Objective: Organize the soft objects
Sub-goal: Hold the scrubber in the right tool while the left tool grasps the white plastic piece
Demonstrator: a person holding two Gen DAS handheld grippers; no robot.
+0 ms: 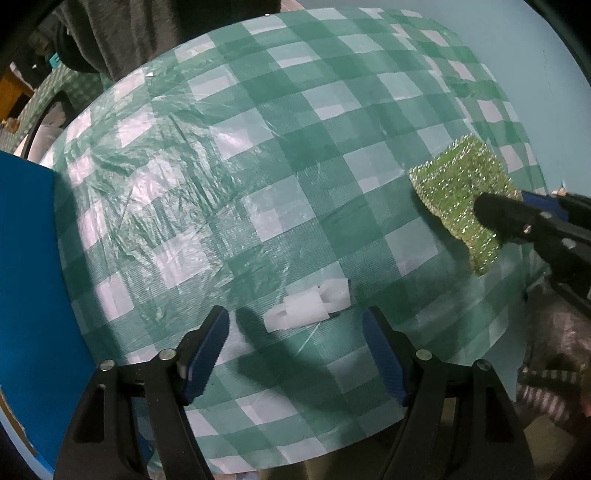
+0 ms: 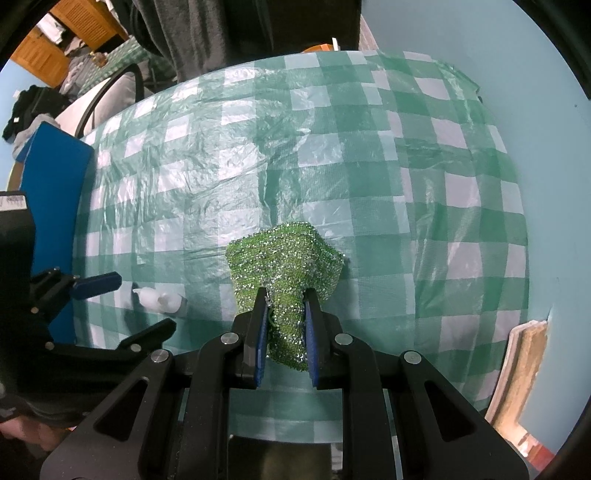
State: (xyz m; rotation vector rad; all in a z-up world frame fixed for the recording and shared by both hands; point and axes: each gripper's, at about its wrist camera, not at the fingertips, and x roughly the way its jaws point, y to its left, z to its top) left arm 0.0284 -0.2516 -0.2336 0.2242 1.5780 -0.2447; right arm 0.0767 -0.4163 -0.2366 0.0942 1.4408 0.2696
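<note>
A glittery green scrub cloth is pinched between the fingers of my right gripper, which is shut on it just above the checked tablecloth. In the left wrist view the same cloth hangs from the right gripper at the right. A small white foam piece lies on the cloth just ahead of my left gripper, which is open and empty. The foam piece also shows in the right wrist view beside the left gripper.
A green-and-white checked plastic tablecloth covers the round table. A blue box stands at the table's left edge. A person in grey stands behind the table. A framed board leans at the right.
</note>
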